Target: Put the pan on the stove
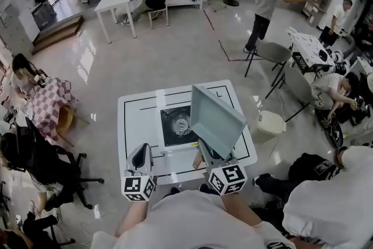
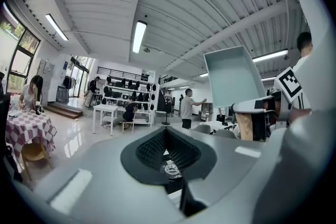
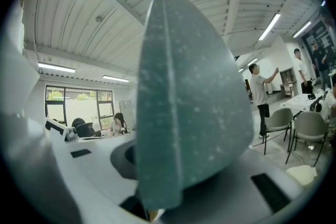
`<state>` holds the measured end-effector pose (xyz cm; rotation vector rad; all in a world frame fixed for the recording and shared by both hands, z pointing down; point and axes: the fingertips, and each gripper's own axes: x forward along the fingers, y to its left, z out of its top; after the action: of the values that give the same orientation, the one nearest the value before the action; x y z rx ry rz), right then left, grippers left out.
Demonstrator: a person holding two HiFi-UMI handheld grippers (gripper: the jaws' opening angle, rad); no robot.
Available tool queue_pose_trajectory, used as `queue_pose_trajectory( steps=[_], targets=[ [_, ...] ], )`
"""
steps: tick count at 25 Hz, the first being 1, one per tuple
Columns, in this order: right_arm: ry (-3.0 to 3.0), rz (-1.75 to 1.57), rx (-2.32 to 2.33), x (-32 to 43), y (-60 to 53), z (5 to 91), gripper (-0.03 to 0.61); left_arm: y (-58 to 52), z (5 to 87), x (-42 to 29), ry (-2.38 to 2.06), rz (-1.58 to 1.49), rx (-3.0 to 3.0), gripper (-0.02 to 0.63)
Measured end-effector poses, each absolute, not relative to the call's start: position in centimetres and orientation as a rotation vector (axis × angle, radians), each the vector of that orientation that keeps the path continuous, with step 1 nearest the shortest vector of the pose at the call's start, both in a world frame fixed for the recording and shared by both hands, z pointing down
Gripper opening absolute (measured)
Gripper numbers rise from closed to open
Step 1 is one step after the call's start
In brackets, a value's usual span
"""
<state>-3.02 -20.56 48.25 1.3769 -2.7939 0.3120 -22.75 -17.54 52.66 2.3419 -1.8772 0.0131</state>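
Observation:
A square grey-green pan (image 1: 215, 116) hangs tilted above the right half of the white table (image 1: 137, 119). My right gripper (image 1: 210, 155) is shut on its wooden handle (image 1: 198, 160). In the right gripper view the pan (image 3: 189, 102) fills the middle and hides the jaws. The black stove (image 1: 173, 127), with a round burner, lies in the middle of the table, partly under the pan. My left gripper (image 1: 141, 154) hovers at the table's front left edge, shut and holding nothing. The left gripper view shows the burner (image 2: 170, 169) past its pads and the raised pan (image 2: 231, 76) at the right.
Black lines mark the tabletop. A white stool (image 1: 271, 122) and grey chairs (image 1: 273, 54) stand to the right. People sit on the floor at the right and lower right. A black office chair (image 1: 44, 166) and a checked table (image 1: 49, 103) stand to the left.

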Motion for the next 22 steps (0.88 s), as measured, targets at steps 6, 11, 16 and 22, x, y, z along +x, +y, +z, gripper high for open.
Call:
queue_pose_trajectory(
  steps=[6, 11, 16, 22],
  targets=[
    [-2.81, 0.319, 1.31, -2.1, -22.0, 48.0, 0.12, -18.5, 52.0, -21.3, -1.918, -0.004, 2.31, 0.009],
    [-2.829, 0.347, 1.249, -2.2, -23.0, 48.5, 0.12, -19.1, 52.5, -21.0, -1.942, 0.001, 2.277, 0.009],
    [-2.833, 0.417, 1.138, -2.9, -24.3, 49.8, 0.12, -19.9, 53.2, -20.9, -1.952, 0.007, 2.247, 0.009],
    [-2.8, 0.662, 0.936, -4.9, -26.0, 53.7, 0.12, -20.0, 54.0, -21.6, -1.97, 0.017, 2.203, 0.009]
  ],
)
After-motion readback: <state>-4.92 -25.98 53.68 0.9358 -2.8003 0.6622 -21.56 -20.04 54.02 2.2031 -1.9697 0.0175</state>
